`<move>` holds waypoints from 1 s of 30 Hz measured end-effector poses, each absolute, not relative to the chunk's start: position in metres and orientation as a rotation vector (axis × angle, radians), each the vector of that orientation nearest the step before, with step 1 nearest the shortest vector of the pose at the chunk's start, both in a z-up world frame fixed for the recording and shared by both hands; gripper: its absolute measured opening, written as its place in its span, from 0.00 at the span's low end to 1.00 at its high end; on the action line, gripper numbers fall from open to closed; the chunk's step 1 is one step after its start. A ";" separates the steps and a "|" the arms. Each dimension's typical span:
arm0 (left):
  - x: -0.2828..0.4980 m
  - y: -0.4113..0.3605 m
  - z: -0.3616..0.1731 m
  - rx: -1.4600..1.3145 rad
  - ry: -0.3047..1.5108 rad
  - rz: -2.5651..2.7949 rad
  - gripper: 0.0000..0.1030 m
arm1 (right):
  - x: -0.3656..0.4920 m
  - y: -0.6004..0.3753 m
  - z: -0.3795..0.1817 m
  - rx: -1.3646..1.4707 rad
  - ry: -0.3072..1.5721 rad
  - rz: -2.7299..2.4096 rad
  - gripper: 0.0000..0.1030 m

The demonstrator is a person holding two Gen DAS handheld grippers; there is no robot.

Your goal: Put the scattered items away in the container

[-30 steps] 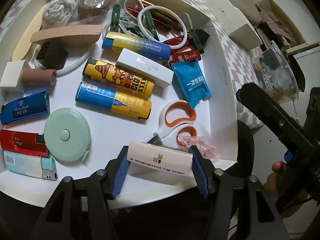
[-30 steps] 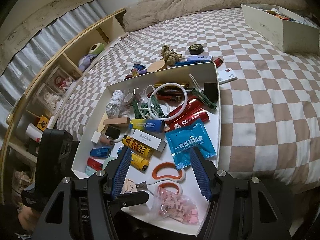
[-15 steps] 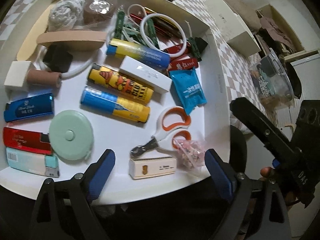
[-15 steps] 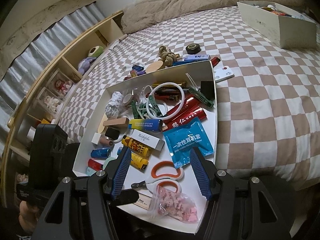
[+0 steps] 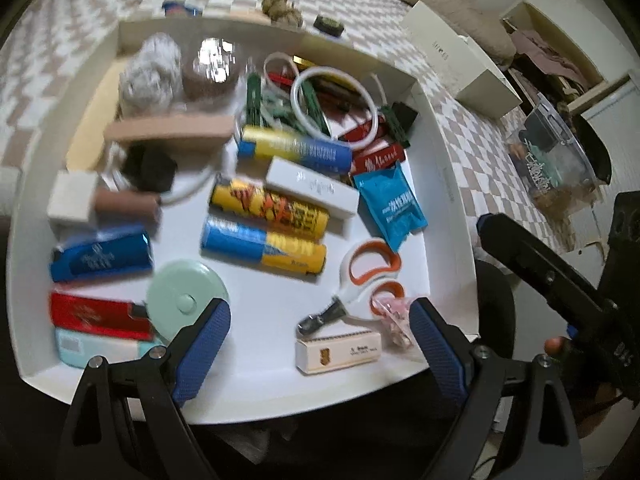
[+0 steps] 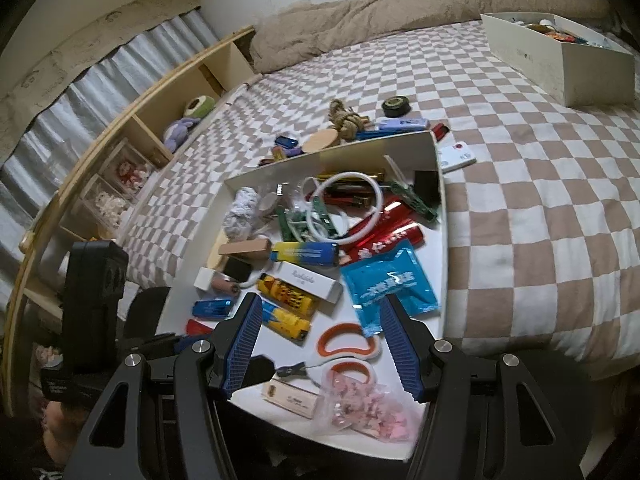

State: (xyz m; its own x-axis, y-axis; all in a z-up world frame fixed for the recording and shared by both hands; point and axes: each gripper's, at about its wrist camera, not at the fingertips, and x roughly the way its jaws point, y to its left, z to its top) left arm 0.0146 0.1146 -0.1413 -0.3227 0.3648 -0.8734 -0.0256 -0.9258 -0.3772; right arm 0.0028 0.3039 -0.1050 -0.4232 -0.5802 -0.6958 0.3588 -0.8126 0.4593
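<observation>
While the small box lies in the tray, both the left claw and right claw gape empty, so the next move is probably fetching the rope on the bed.

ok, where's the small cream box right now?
The small cream box lies in the white tray at its near edge, just below the scissors and left of the pink bag, between the open left fingers.
</observation>
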 end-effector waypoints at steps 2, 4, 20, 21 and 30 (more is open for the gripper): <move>0.014 0.113 -0.138 -1.635 -0.404 2.363 0.89 | 0.005 0.302 -0.103 1.221 -0.315 -2.243 0.60; 0.014 0.112 -0.135 -1.604 -0.377 2.389 0.89 | 0.007 0.298 -0.100 1.212 -0.278 -2.274 0.60; 0.018 0.097 -0.113 -1.457 -0.209 2.559 1.00 | 0.017 0.287 -0.092 1.162 -0.066 -2.477 0.97; 0.019 0.095 -0.112 -1.453 -0.207 2.563 1.00 | 0.017 0.286 -0.092 1.160 -0.059 -2.485 0.97; 0.020 0.082 -0.105 -1.408 -0.194 2.627 1.00 | 0.021 0.282 -0.090 1.130 0.012 -2.569 1.00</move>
State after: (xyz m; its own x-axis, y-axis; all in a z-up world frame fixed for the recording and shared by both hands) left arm 0.0202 0.0819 -0.1050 -0.5459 0.1967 -0.8144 -0.0748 -0.9796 -0.1864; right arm 0.0214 0.2819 -0.0904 -0.6293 -0.2973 -0.7180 0.3041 -0.9445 0.1245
